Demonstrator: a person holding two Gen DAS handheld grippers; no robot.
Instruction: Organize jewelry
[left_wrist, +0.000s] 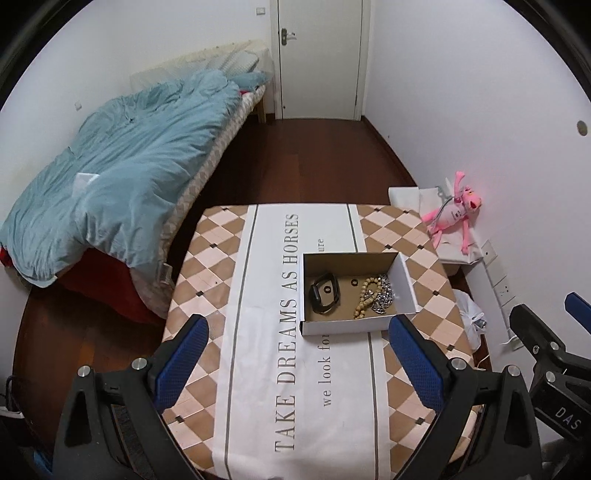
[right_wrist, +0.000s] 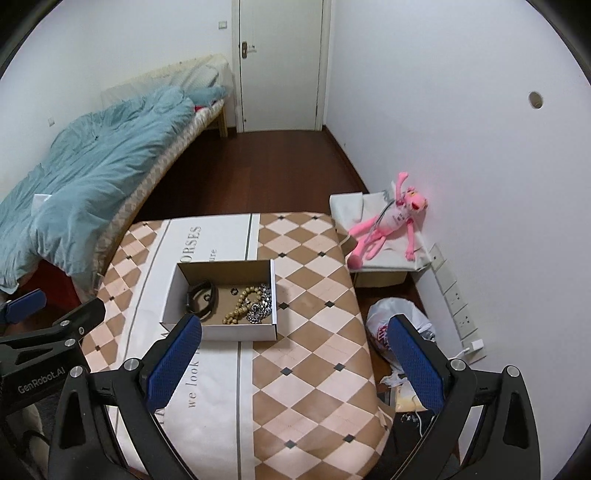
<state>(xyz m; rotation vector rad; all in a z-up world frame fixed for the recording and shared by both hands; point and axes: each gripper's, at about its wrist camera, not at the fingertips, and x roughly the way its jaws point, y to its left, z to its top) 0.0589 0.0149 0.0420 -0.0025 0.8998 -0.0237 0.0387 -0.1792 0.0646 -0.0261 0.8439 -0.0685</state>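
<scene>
Your left gripper (left_wrist: 297, 354) hangs above the near half of the table (left_wrist: 207, 258), its fingers (left_wrist: 184, 354) spread wide with nothing between them; your right gripper (right_wrist: 295, 354) hangs likewise over the table's right part, fingers (right_wrist: 173, 354) also wide apart and empty. The box (left_wrist: 408, 282), an open shallow tray of white card, sits at about 1 o'clock from the left gripper and 11 o'clock from the right, resting on the printed strip of the cloth. Inside it, the watch (left_wrist: 324, 298) lies at the left, a small ring (left_wrist: 354, 283) sits near the middle toward the back wall, and the beads (left_wrist: 365, 297) and chain (left_wrist: 384, 297) lie at the right, touching and partly overlapping. No piece is held, so the step in hand appears to be the approach before a first pick, or the close of a round; the views alone do not settle which. The next move probably calls for lowering one gripper into the box from above and narrowing its fingers across a single strand. The beads run with their long axis from 6 to 12 o'clock in the left view, looped at the far end; the chain lies beside them along the same line. The watch band forms a closed oval, tilted toward 1 o'clock. Parting beads from chain may drag both.
</scene>
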